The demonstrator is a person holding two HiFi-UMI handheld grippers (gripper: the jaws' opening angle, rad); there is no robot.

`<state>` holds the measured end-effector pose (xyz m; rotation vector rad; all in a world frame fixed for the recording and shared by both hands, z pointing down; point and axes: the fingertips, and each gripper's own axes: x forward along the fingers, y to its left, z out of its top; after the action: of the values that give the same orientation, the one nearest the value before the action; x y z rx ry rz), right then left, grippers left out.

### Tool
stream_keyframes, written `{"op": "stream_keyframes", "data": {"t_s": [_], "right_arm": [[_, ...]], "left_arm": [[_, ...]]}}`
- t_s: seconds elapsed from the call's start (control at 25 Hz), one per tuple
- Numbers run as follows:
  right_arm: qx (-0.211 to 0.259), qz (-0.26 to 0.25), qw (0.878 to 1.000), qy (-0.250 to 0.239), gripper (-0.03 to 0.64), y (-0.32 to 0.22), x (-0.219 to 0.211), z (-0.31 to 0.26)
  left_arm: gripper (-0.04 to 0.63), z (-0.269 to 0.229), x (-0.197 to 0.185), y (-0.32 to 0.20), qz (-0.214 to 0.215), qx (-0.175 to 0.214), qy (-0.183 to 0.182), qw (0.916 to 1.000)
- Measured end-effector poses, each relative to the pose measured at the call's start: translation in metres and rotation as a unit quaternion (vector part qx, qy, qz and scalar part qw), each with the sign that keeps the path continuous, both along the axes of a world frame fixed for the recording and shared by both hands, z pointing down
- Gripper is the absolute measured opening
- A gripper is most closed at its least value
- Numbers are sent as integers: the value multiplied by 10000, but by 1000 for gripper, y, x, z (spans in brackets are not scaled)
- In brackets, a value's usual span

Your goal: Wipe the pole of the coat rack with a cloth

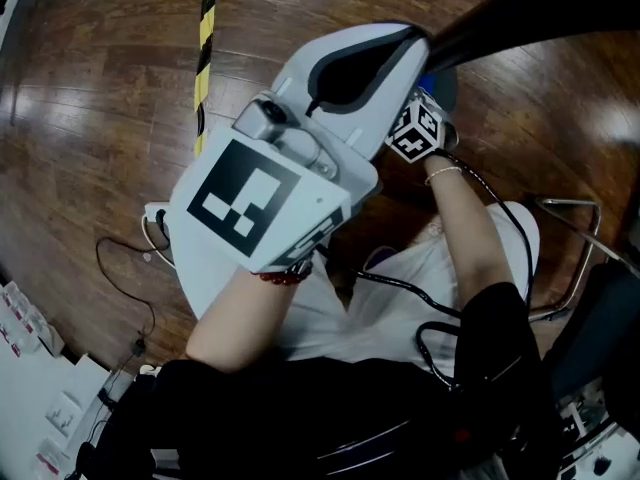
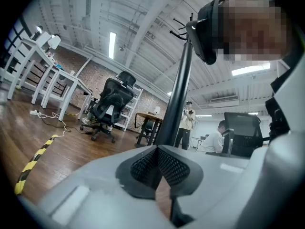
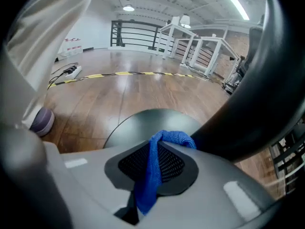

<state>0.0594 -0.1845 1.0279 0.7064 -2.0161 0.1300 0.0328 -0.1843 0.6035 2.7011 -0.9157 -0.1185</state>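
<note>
The coat rack's dark pole [image 1: 520,8] crosses the top right of the head view. In the left gripper view the pole [image 2: 178,94] rises to its hooks just beyond my left gripper [image 2: 157,150], which is shut with nothing between its pads. The left gripper [image 1: 405,43] fills the middle of the head view, tips near the pole. My right gripper [image 3: 164,138] is shut on a blue cloth [image 3: 150,175], whose folded end lies by the pole [image 3: 257,94] above the round base [image 3: 143,123]. Only the right gripper's marker cube [image 1: 418,130] shows from the head.
Yellow-black tape [image 1: 207,28] runs along the wooden floor. A power strip with cables [image 1: 155,218] lies at the left. A metal chair frame [image 1: 570,258] stands at the right. An office chair [image 2: 109,104], white tables [image 2: 47,66] and people [image 2: 186,123] are farther off.
</note>
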Motion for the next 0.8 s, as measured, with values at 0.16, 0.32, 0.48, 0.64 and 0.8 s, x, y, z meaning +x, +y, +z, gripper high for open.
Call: {"op": "stream_keyframes", "data": {"t_s": [0.16,0.32,0.48,0.64,0.8], "right_arm": [[5,201,9997,-105,49,-3,-2,-8],[517,591,9966,-260,49,-11,-5,-44],[926,1529,9827,-485,49,-18,-9,-94],[1317,2084,9659,-785,49,-24,-8,-138],[1535,2206,9561,-1166,49,-24,-3,-172]], "left_arm": [[6,1,-4,-4,-166,21,-7,9999],[6,3,-7,-5,-270,-99,125,9995],[6,2,-6,-4,-226,-53,7,9997],[6,2,-9,-10,-368,-64,110,9992],[6,9,-4,-19,-334,-106,72,9994]]}}
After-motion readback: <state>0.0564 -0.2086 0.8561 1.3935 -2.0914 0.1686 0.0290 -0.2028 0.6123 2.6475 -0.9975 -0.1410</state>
